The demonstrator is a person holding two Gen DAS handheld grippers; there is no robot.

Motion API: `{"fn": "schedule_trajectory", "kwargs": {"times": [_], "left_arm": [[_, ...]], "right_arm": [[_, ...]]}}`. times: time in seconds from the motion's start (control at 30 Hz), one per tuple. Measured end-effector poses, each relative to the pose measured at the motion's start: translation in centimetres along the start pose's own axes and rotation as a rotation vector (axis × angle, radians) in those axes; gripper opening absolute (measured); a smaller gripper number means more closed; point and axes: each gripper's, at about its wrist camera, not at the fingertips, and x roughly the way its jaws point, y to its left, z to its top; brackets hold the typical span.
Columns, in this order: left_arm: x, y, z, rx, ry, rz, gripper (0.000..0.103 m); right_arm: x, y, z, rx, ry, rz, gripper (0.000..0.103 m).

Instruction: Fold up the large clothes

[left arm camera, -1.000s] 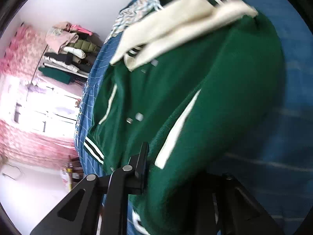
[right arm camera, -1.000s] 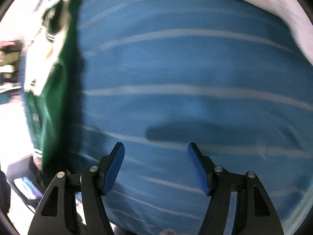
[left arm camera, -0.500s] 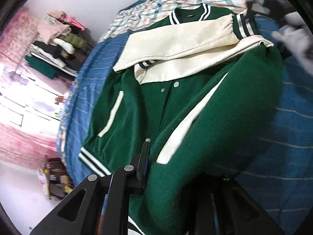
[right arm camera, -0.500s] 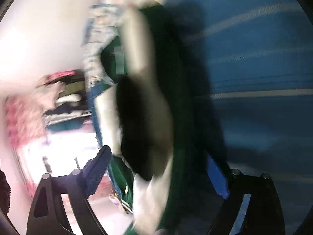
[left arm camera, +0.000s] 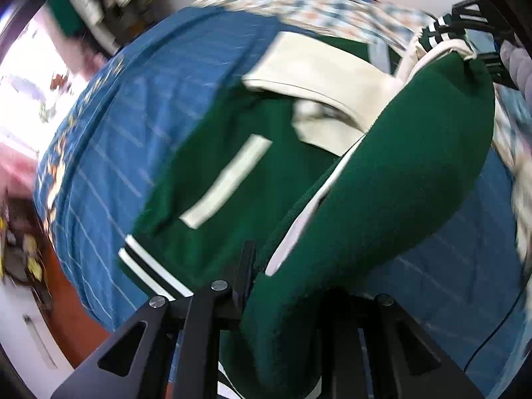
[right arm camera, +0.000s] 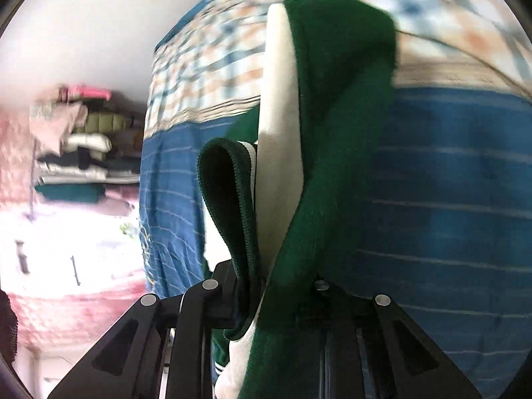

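A green varsity jacket [left arm camera: 239, 173] with cream sleeves [left arm camera: 319, 76] and striped cuffs lies on a blue striped bedspread [left arm camera: 139, 106]. My left gripper [left arm camera: 286, 286] is shut on the jacket's green side edge and holds it lifted and folded over the body. My right gripper [right arm camera: 276, 286] is shut on the far end of the same edge [right arm camera: 332, 133], near the collar and a cream sleeve, and lifts it too. It shows in the left wrist view at the top right [left arm camera: 478, 33]. The fingertips of both are buried in cloth.
A checked blanket [left arm camera: 312, 6] lies at the head of the bed. A rack of stacked clothes [right arm camera: 76, 153] stands by the white wall. The bed's edge [left arm camera: 66, 232] drops to a brown floor. A thin black cable [left arm camera: 492, 329] lies on the bedspread.
My right gripper swung from the bare bedspread to the jacket and closed on its edge. My left gripper kept its hold and carried the green edge further over the jacket.
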Motion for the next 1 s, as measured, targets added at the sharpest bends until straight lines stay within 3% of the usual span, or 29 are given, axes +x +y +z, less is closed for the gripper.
{"fn": "schedule_trajectory", "kwargs": {"times": [0.07, 0.23, 0.3, 0.37, 0.43, 0.47, 0.5, 0.57, 0.63, 0.7, 0.77, 0.8, 0.87, 0.93, 1.0], "left_arm": [[1.7, 3.6, 1.3, -0.094, 0.053, -0.043, 0.018], [6.7, 9.7, 1.8, -0.251, 0.14, -0.085, 0.02], [9.1, 12.0, 1.3, -0.311, 0.179, -0.133, 0.021], [10.8, 14.6, 1.0, -0.391, 0.223, -0.235, 0.023], [10.8, 17.4, 0.7, -0.49, 0.225, -0.333, 0.031], [10.4, 19.3, 0.3, -0.566, 0.217, -0.389, 0.037], [9.8, 20.8, -0.1, -0.615, 0.2, -0.406, 0.046], [8.3, 23.4, -0.9, -0.665, 0.164, -0.382, 0.062], [7.0, 25.0, -1.8, -0.656, 0.151, -0.296, 0.065], [6.3, 25.2, -2.5, -0.62, 0.146, -0.25, 0.066], [6.6, 24.2, -2.8, -0.566, 0.167, -0.235, 0.066], [7.0, 23.4, -2.9, -0.545, 0.176, -0.243, 0.066], [8.0, 22.0, -2.6, -0.504, 0.189, -0.237, 0.066], [9.6, 20.6, -2.1, -0.442, 0.196, -0.152, 0.067], [12.2, 20.3, -2.3, -0.423, 0.211, -0.08, 0.075]], "right_arm": [[4.5, 4.7, -0.4, -0.032, 0.026, -0.06, 0.022], [14.4, 12.2, 0.0, -0.145, 0.141, -0.232, 0.022], [18.3, 13.4, -0.1, -0.164, 0.177, -0.331, 0.023], [21.7, 13.4, -0.4, -0.183, 0.218, -0.427, 0.026], [22.8, 13.5, -0.6, -0.181, 0.228, -0.432, 0.051], [23.0, 14.1, -0.6, -0.186, 0.232, -0.392, 0.058], [23.6, 14.7, -1.0, -0.193, 0.236, -0.328, 0.072], [22.4, 15.3, -1.9, -0.199, 0.271, -0.117, 0.077], [19.4, 15.0, -2.8, -0.19, 0.264, -0.021, 0.077], [16.6, 13.8, -4.0, -0.178, 0.233, 0.014, 0.077], [13.6, 11.0, -5.2, -0.161, 0.194, -0.022, 0.077], [14.0, 10.8, -5.5, -0.155, 0.176, -0.045, 0.077], [11.0, 6.4, -6.2, -0.14, 0.132, -0.154, 0.077], [9.5, 2.6, -5.8, -0.108, 0.112, -0.215, 0.077], [9.2, -1.0, -5.0, -0.084, 0.094, -0.25, 0.077]]}}
